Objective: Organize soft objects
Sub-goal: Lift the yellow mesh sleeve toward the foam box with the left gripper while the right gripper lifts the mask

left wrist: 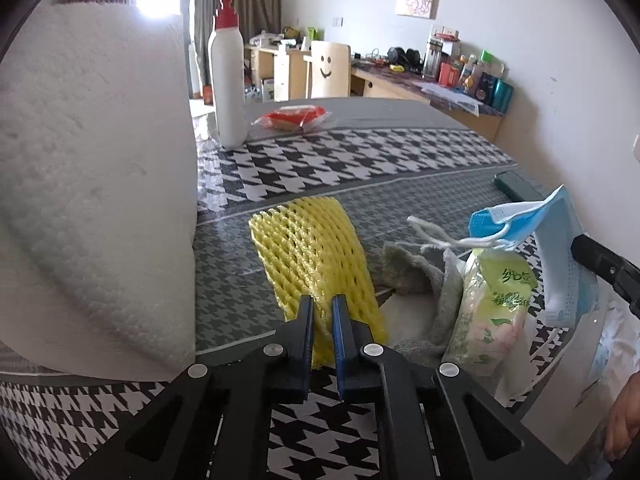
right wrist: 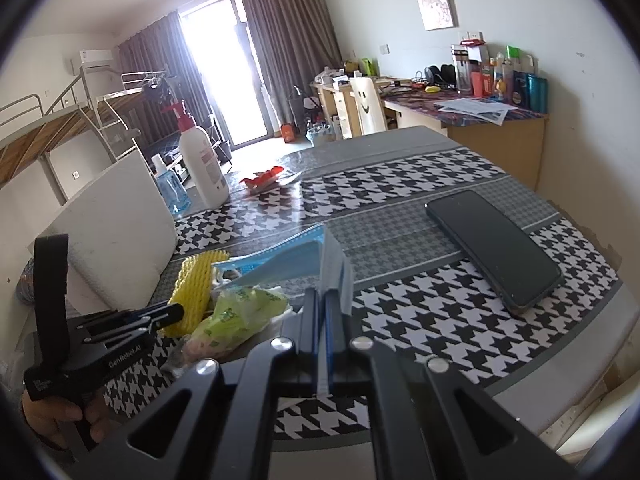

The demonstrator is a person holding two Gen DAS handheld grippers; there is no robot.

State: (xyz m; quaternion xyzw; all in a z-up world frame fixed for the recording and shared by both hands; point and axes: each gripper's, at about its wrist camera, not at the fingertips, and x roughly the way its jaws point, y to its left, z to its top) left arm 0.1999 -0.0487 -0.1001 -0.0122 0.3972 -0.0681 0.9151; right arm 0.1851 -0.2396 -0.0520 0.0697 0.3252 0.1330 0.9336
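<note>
My left gripper (left wrist: 322,304) is shut on a yellow foam net sleeve (left wrist: 316,256), which lies on the houndstooth table; it also shows in the right wrist view (right wrist: 196,288). My right gripper (right wrist: 322,300) is shut on a blue face mask (right wrist: 296,258), held just above the pile; the mask shows at the right of the left wrist view (left wrist: 556,236). Between them lie a green tissue pack (left wrist: 494,308), also in the right wrist view (right wrist: 240,314), and a grey cloth (left wrist: 420,276). The left gripper's body shows in the right wrist view (right wrist: 120,328).
A large white foam block (left wrist: 92,184) stands at the left. A white pump bottle with a red top (left wrist: 229,76) and a red packet (left wrist: 294,117) sit farther back. A black phone (right wrist: 496,248) lies on the right. A blue-liquid bottle (right wrist: 170,190) stands behind the block.
</note>
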